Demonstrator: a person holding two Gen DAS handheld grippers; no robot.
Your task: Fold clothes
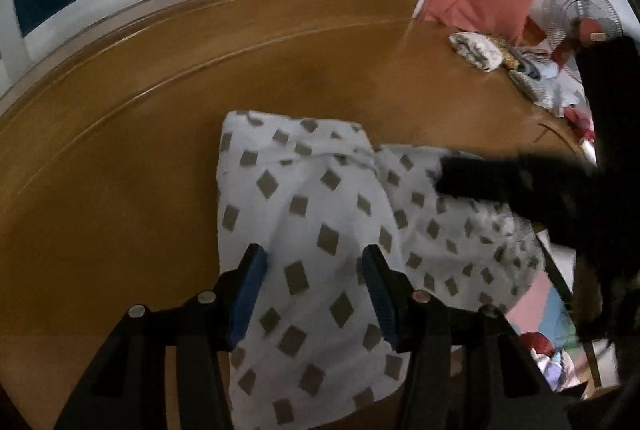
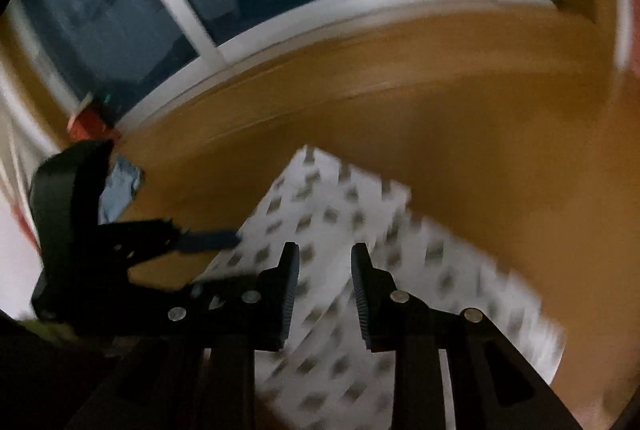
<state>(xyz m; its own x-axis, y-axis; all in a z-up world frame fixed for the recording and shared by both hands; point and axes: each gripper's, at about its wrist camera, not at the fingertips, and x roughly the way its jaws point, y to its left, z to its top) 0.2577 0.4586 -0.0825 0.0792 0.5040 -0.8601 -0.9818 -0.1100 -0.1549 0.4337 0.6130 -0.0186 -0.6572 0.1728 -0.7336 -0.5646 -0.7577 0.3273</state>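
Left wrist: left claw (image 1: pixel 314 270) apart over patterned garment (image 1: pixel 320 206) | right claw (image 2: pixel 325 264) apart above it

bare wooden table (image 1: pixel 120 158) left of the garment (image 1: pixel 320 230); clothes pile (image 1: pixel 520 66) and fan (image 1: pixel 576 14) far right

A white garment (image 1: pixel 320 230) with grey diamond marks lies partly folded on the brown wooden table (image 1: pixel 160 110), filling the lower middle of the frame. The left gripper (image 1: pixel 314 258) stands over its near part, blue-padded jaws apart with cloth between them. The right gripper (image 1: pixel 500 186), dark and blurred, reaches in from the right edge. Folded clothes (image 1: pixel 478 50) and a fan (image 1: pixel 576 14) sit upper right.
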